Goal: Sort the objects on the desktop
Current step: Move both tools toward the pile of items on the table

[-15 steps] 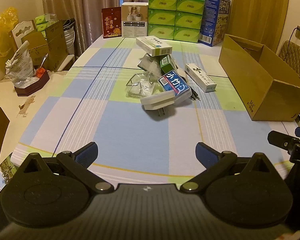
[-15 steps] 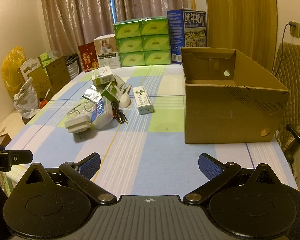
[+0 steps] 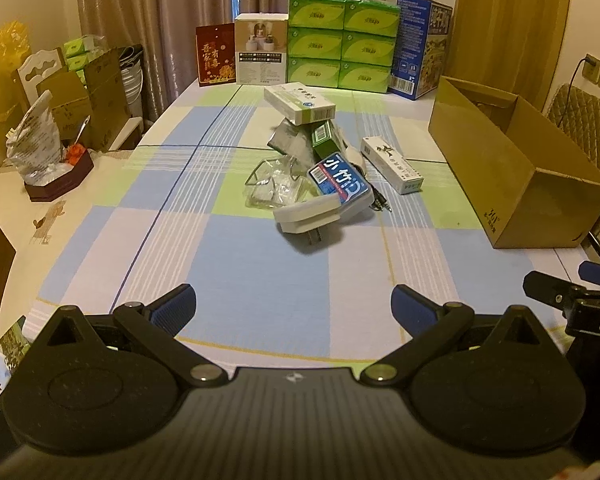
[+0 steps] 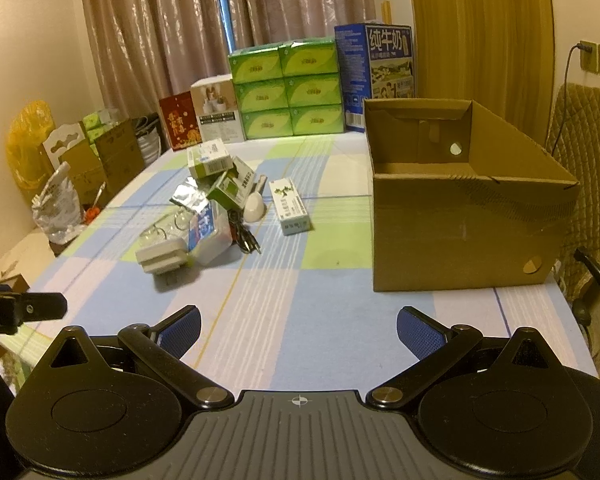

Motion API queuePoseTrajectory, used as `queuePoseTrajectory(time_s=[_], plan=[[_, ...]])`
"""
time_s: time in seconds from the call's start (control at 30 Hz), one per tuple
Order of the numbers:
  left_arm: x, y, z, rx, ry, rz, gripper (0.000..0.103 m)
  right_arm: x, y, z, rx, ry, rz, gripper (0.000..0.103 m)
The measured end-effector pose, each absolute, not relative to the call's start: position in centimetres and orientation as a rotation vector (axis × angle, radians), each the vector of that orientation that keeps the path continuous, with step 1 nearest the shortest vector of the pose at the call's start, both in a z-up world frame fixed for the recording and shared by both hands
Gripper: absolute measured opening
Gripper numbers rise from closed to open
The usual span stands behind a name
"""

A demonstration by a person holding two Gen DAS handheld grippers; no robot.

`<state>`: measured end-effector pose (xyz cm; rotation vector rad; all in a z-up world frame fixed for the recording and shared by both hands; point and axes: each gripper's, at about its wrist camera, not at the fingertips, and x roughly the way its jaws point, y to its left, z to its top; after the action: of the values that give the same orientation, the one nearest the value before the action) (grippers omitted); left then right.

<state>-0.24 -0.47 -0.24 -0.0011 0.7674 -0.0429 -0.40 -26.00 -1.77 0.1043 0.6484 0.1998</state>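
left gripper (image 3: pixel 294 306): released, empty | right gripper (image 4: pixel 299 328): released, empty | clutter pile (image 3: pixel 320 176) ahead of both | cardboard box (image 4: pixel 460 216) ahead-right of right gripper | bare tablecloth (image 4: pixel 300 280) between

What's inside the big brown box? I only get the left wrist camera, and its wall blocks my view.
Observer: In the right wrist view, the strip of floor that shows inside the cardboard box is bare.
Operator: Any holes in it?
Observer: Yes, there's a round hole in the far inner wall.
Operator: What's behind the green box?
Observer: A white rounded thing lies just beyond the black cable.
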Motion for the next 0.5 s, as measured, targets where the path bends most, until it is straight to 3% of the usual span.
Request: queuePoseTrajectory(time_s=[0.5], plan=[[1.2,-0.4,1.7,-0.005,0.748,-0.138,0.102,0.4,-25.4,-1.2,0.124,0.660,0.243,0.101]])
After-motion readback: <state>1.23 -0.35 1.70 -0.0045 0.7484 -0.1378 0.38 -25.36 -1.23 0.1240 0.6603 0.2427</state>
